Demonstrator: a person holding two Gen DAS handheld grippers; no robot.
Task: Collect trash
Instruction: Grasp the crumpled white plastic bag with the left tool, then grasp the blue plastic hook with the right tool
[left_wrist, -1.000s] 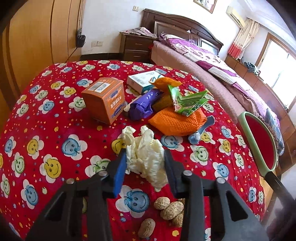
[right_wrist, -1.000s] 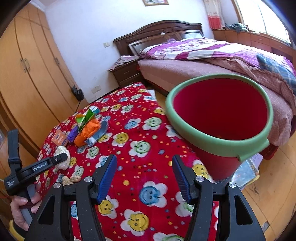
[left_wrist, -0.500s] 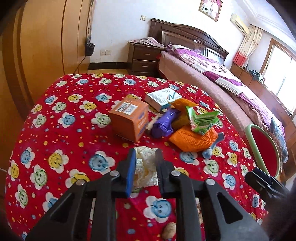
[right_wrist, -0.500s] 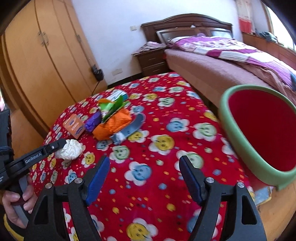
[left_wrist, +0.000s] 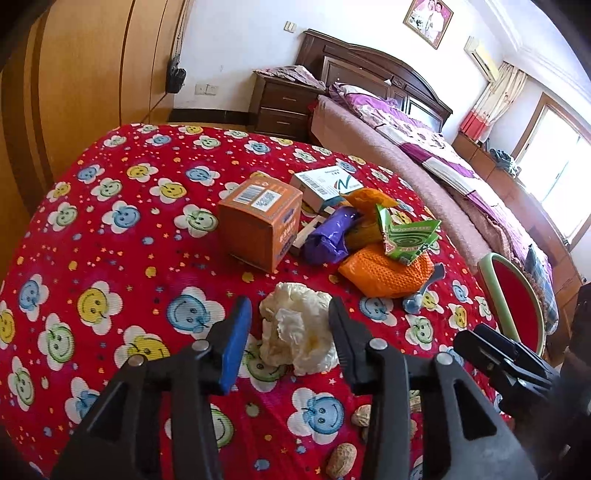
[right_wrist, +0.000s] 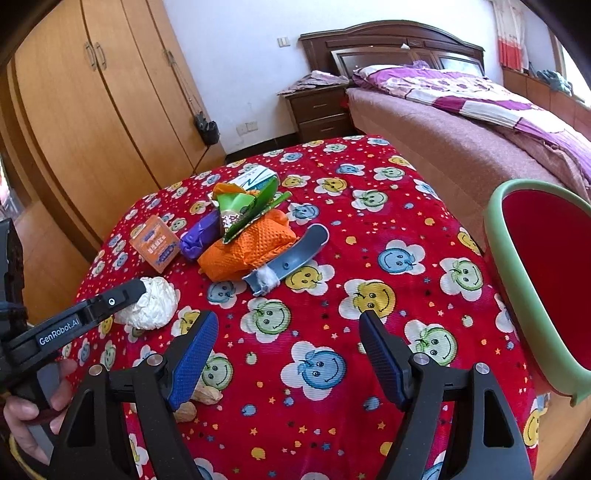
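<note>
Crumpled white tissue wad (left_wrist: 297, 334) lies on the red smiley-print tablecloth (left_wrist: 122, 258), between the 2 fingers of the left gripper (left_wrist: 290, 332); jaws apart, a gap on each side of the wad, not clamped. In the right wrist view the same wad (right_wrist: 149, 302) sits at the tip of the left gripper (right_wrist: 122, 293), near the table's left edge.

Just beyond the wad: orange carton (left_wrist: 260, 221) standing upright, purple wrapper (left_wrist: 330, 236) beside it, orange mesh bag (left_wrist: 388, 266) with a green-white packet (left_wrist: 406, 236) on top, white box (left_wrist: 325, 186) behind the pile. Grey-blue plastic piece (right_wrist: 290, 260) lies against the mesh bag on its right side. Peanuts (left_wrist: 341, 459) on the cloth under and behind the left gripper, near the table edge.

Right gripper (right_wrist: 288, 354) hovers over bare cloth, jaws wide apart, holding nothing, well apart from the wad. Red bucket with green rim (right_wrist: 517, 280) stands off the table's right edge, beside the bed (right_wrist: 461, 122). Between wad and bucket: open cloth plus the right gripper itself. Wooden wardrobe (right_wrist: 92, 110) at left, nightstand (right_wrist: 317, 107) by the bed.
</note>
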